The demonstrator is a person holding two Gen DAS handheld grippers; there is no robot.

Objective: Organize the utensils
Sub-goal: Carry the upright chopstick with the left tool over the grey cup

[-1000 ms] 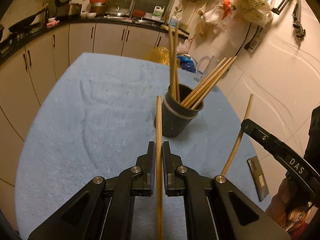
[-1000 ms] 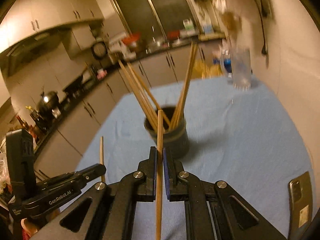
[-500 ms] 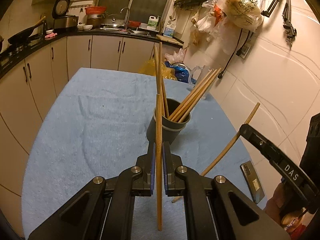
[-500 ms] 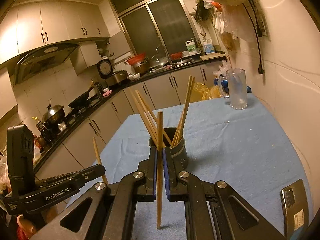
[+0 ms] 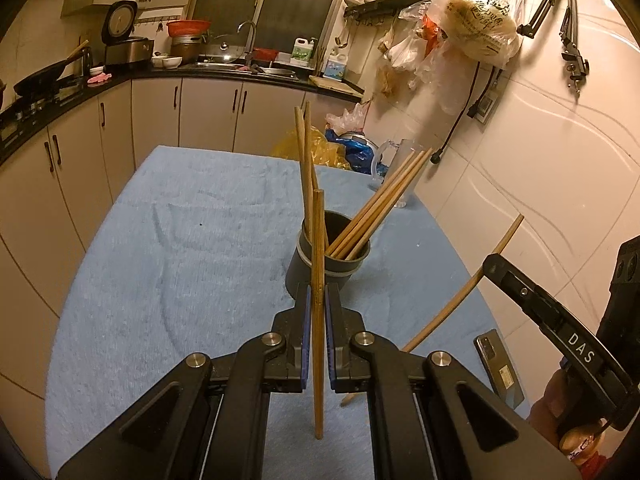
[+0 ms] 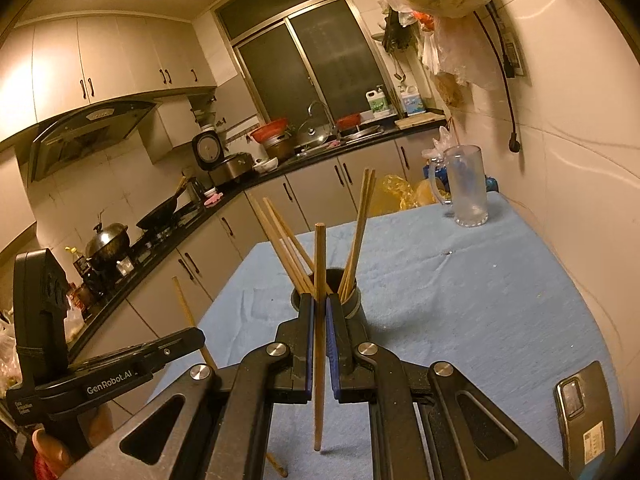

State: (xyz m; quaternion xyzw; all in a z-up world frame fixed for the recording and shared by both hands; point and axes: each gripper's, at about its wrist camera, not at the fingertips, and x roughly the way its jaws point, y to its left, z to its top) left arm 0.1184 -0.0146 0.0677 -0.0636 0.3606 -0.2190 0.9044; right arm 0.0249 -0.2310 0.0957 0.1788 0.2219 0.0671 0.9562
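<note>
Left gripper [image 5: 316, 312]: jaws closed on a single wooden chopstick [image 5: 318, 312], pinched between the blue pads. The stick stands near upright, one end rising above the jaws, the other hanging below them over the blue cloth [image 5: 180, 260].

Right gripper [image 6: 319, 320]: jaws closed on a second chopstick [image 6: 319, 336], likewise near upright between the blue pads, its lower end hanging above the cloth.

Right gripper seen from the left wrist view: its black arm enters at the right edge, and the stick it holds slants up and to the right.

Left gripper seen from the right wrist view: low at the left edge, its stick tilted up beside the counter's edge.

Holder [image 5: 326, 264]: dark grey cylindrical cup, upright on the cloth, just beyond both grippers' tips.

Chopsticks in holder [image 5: 380, 204]: several wooden sticks standing in the cup, fanned into two groups that lean apart.

Counter [image 6: 500, 288]: covered by the blue towel-like cloth.

Glass mug [image 6: 466, 186]: clear, handled, upright at the far corner near the tiled wall, well apart from the holder.

Phone [image 6: 582, 416]: lies flat, back up, at the near right edge of the cloth.
</note>
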